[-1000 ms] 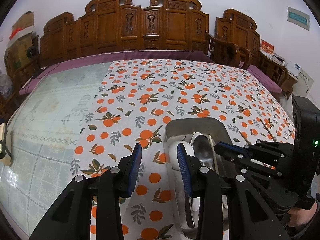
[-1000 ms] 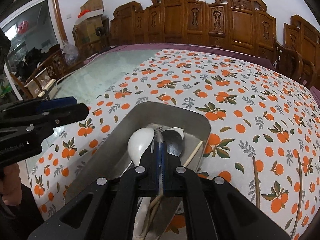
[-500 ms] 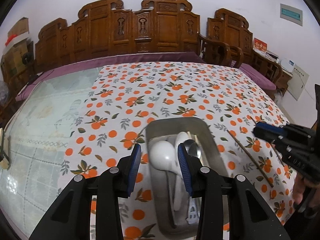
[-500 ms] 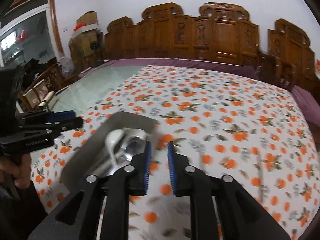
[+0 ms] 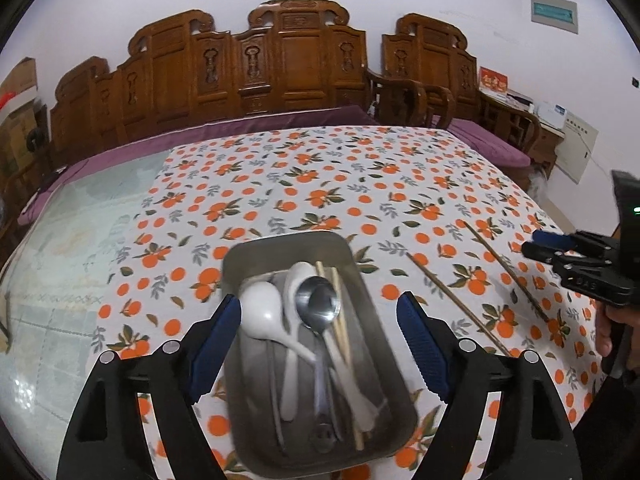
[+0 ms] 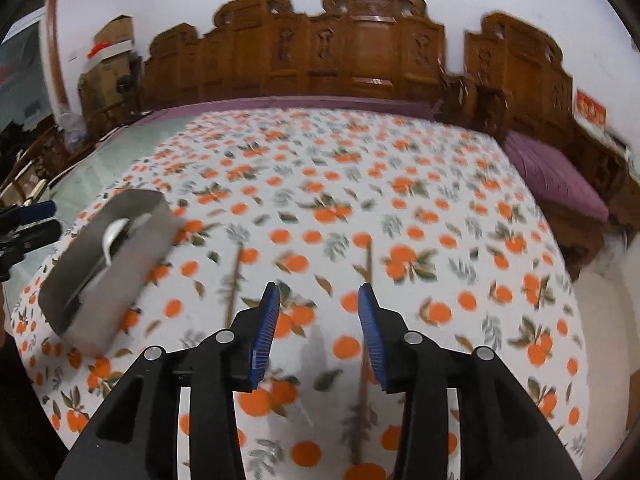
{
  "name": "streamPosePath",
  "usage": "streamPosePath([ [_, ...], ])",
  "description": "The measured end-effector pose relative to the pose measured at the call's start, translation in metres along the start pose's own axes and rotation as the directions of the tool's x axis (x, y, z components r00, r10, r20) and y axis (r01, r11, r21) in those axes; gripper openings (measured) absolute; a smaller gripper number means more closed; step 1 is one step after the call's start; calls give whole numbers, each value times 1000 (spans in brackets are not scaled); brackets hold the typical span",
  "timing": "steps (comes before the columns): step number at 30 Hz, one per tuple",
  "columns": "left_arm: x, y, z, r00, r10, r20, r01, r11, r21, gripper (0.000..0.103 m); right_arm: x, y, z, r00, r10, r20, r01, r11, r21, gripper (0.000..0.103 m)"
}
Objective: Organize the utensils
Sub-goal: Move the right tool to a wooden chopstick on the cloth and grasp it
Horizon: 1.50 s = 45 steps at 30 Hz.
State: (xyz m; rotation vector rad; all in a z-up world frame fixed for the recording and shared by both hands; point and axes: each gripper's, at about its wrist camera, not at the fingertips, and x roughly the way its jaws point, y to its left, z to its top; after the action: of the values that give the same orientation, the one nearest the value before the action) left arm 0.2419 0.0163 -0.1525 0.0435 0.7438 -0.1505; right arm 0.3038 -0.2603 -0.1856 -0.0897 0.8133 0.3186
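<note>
A steel tray (image 5: pixel 244 256) sits on the orange-print cloth and holds white spoons (image 5: pixel 260 312), a metal spoon (image 5: pixel 318 300) and chopsticks (image 5: pixel 340 320). My left gripper (image 5: pixel 320 310) hovers over the tray with its jaws opening wide. One pad stands over each long side, pressing on nothing. Two loose chopsticks (image 5: pixel 452 300) lie on the cloth to the tray's right. My right gripper (image 6: pixel 319 296) hangs above the cloth there with its jaws opening and nothing between them. One chopstick (image 6: pixel 234 280) lies left of it, and the other chopstick (image 6: pixel 367 256) runs under its right finger.
The tray (image 6: pixel 120 280) shows at the left of the right wrist view, beside the left gripper (image 6: pixel 28 220). Carved wooden chairs (image 5: pixel 280 60) line the table's far side. A glass-covered stretch of table (image 5: pixel 72 248) lies left of the cloth. A hand (image 5: pixel 612 332) holds the right gripper (image 5: pixel 560 248).
The right gripper has left the tray, swung right over the cloth and gone from shut to open. The left gripper's jaws have spread from narrow to wide over the tray.
</note>
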Motion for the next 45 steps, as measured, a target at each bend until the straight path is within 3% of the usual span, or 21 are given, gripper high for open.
streamPosePath([
  [5,1,-19,-3,1000,-8,-1,8,1000,24,83,24,-12,-16,996,-13,-87,15,1000,13,43],
  [16,4,-62,-11,1000,-23,-19,24,999,43,86,38,-18,-26,990,-25,-139,27,1000,9,43],
  [19,7,-75,-15,999,-23,-35,25,998,57,86,42,-22,-27,987,-32,-160,34,999,12,31],
  [23,13,-92,-17,999,-21,-49,25,997,69,86,44,-22,-26,985,-37,-168,37,999,1,24],
  [25,19,-99,-17,998,-23,-63,27,997,70,86,44,-23,-26,984,-36,-172,36,999,-5,12],
  [27,24,-106,-17,997,-23,-75,28,997,68,86,44,-25,-27,984,-43,-175,40,999,-18,7],
  [45,93,-151,-15,980,-36,-195,52,996,77,83,35,-42,-19,991,10,-131,-4,999,42,6],
])
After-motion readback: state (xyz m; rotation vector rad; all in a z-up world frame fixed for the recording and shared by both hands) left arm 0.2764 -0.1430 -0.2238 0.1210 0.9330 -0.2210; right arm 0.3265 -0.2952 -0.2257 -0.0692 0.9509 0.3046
